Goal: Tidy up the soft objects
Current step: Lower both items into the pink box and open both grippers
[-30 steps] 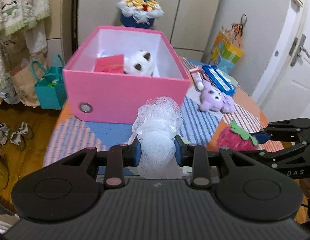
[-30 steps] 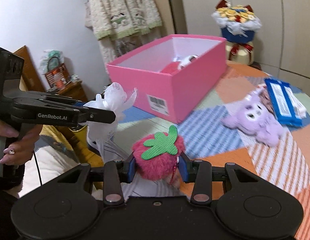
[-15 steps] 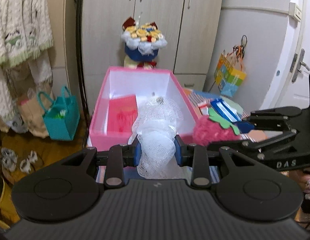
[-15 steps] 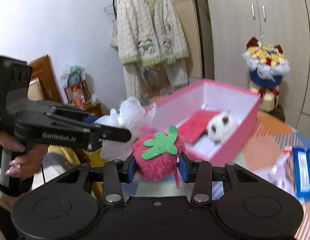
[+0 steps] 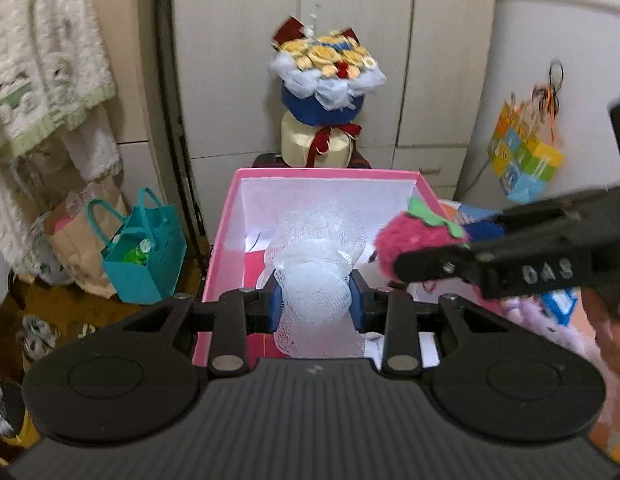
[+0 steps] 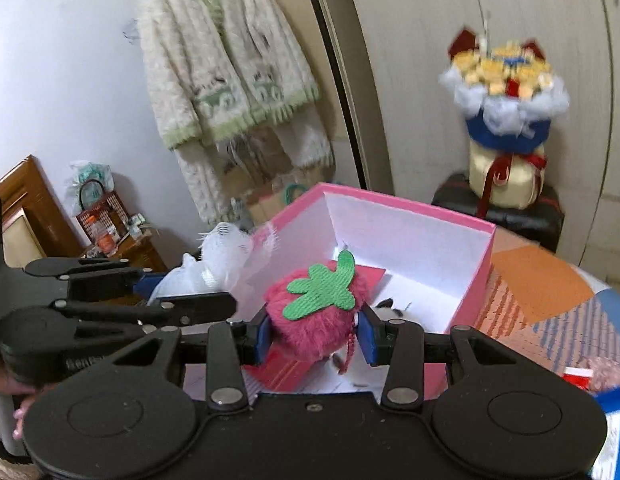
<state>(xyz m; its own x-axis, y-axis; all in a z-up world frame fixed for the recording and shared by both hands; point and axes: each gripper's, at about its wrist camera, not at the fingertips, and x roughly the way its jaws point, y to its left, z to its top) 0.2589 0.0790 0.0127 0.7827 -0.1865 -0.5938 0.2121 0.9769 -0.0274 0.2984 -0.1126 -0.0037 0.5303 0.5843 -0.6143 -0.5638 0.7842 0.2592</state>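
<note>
Squeezing in at the waist between the blue pads, the white mesh puff point(image 5: 313, 280) reads as very light, airy and springy; it should spring back when let go and could snag on a pad edge, so the pinch across its gathered middle looks like the right hold. The left gripper point(image 5: 314, 307) is clamped on it, with loose netting billowing out toward 12 o'clock beyond the fingers and a tail hanging toward 6 o'clock. The puff hangs over the open pink box point(image 5: 226, 240), near its front.

At 3 o'clock of the puff, the right gripper point(image 6: 314, 334) is clamped on the plush strawberry point(image 6: 315, 312): fuzzy, soft, light, nothing fragile about it. The fingers take it across the widest part of its body, the green felt leaf point(image 6: 321, 290) facing up above the pads and a thin cord dangling below. It too is held above the box interior, where a red flat item point(image 6: 286, 364) and a white plush point(image 6: 389, 308), partly hidden, lie on the floor of the box. The box rests on a patchwork-covered bench point(image 6: 541, 280).
</note>
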